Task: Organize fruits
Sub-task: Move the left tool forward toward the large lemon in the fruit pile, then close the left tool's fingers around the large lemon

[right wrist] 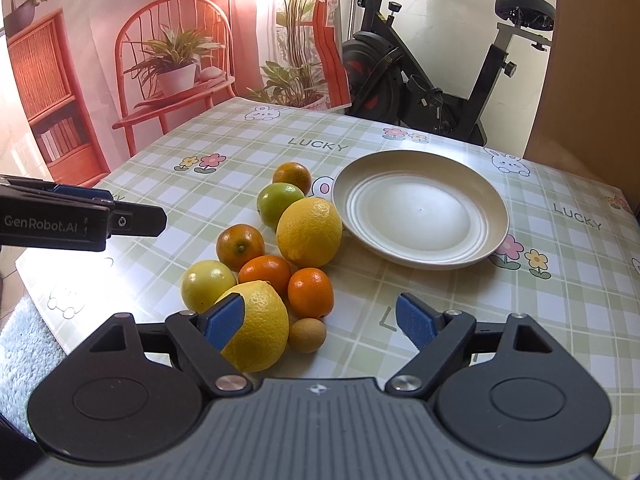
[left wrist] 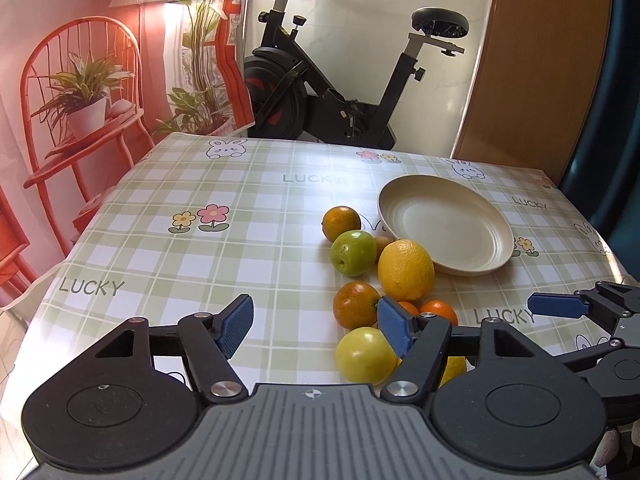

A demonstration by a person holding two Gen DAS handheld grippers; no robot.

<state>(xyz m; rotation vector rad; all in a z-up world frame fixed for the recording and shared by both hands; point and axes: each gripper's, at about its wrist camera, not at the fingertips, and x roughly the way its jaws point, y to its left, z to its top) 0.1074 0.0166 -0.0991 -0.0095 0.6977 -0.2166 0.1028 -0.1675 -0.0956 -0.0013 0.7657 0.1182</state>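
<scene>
- Beside the empty plate (right wrist: 424,258), your right gripper (right wrist: 320,320) gapes, holding nothing.
- Centre it on the near lemon (right wrist: 262,328) before closing.
- Your left gripper (left wrist: 316,330) hangs half-open, empty.

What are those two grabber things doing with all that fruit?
A person holds two grippers over a pile of fruit on the checked tablecloth. Both the left gripper and the right gripper are open and hold nothing. The right one sits closest to a big lemon. The cream plate beside the pile is empty, so no fruit has been sorted yet.
</scene>
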